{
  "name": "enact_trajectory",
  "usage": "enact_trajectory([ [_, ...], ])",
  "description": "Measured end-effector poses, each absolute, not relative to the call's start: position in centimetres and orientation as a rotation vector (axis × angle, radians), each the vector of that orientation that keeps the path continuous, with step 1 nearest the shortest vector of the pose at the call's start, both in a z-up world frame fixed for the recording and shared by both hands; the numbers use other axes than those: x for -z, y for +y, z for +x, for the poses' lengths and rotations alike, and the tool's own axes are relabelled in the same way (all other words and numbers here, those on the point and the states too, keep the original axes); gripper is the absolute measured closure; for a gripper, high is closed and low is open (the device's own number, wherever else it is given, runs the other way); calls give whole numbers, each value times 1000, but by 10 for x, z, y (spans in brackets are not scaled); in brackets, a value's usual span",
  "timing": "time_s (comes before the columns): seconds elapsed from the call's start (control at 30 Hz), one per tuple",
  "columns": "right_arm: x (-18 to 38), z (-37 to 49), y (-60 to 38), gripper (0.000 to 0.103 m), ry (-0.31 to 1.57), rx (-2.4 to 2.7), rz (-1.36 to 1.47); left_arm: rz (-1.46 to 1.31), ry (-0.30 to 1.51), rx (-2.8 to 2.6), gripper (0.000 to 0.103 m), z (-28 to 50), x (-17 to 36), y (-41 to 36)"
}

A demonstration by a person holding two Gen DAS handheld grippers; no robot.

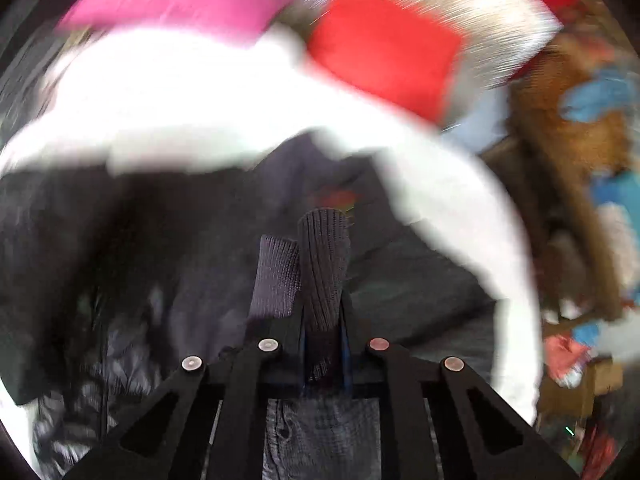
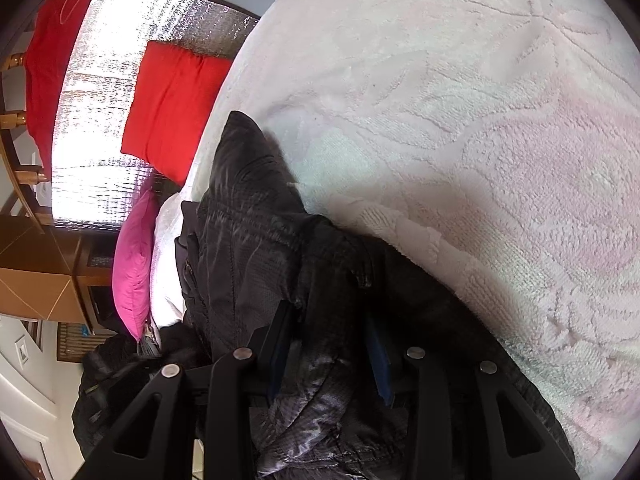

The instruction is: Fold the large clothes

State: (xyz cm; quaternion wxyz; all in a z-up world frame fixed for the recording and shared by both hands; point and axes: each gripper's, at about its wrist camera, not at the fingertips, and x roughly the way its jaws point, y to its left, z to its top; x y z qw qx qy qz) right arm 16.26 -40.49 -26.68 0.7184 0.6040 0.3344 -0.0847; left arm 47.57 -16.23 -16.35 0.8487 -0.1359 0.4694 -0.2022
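Black jacket [image 2: 256, 240], shiny quilted fabric, lies bunched on the white textured bedspread [image 2: 460, 128], its bulk toward the bedspread's left edge in the right wrist view, one pointed corner sticking up onto the bare spread. Right gripper [image 2: 326, 344] is partly closed with a thick fold of the jacket filling the gap between its blue-edged fingers [image 2: 378, 360]; pads look pressed into the fabric. In the left wrist view, heavily motion-blurred, the same jacket [image 1: 140, 248] spreads dark across the bedspread [image 1: 180, 92], and its ribbed knit cuff [image 1: 322, 272] stands up between the fingers of the left gripper [image 1: 322, 340], which is closed down tight on it; a second ribbed piece [image 1: 276, 276] sits just left of the cuff, touching it. Beyond the bedspread: pink pillow [image 2: 134, 264] at its edge, red cushion [image 2: 172, 108] past that, against a silver foil-like panel [image 2: 100, 120]. Red cloth [image 2: 48, 68] hangs over a wooden frame [image 2: 16, 120] further out. Brown wooden furniture [image 2: 36, 272] beside the pink pillow. In the left view the pink pillow [image 1: 180, 4] and red cushion [image 1: 384, 52] show above the bedspread, and blurred brown and blue items [image 1: 588, 120] to the right cannot be identified.
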Motion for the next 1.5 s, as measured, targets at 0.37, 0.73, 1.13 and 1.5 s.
enact_trajectory([
  [0.37, 264, 164, -398, 63, 728, 217, 1312, -263, 641, 760, 89, 399, 133, -90],
  [0.73, 264, 166, -398, 50, 710, 197, 1326, -670, 839, 511, 21, 330, 237, 49],
  [1.13, 265, 164, -398, 44, 698, 165, 1352, -902, 1047, 402, 17, 304, 277, 49],
  [1.5, 260, 156, -396, 44, 665, 159, 1367, -449, 869, 392, 91, 326, 205, -4],
])
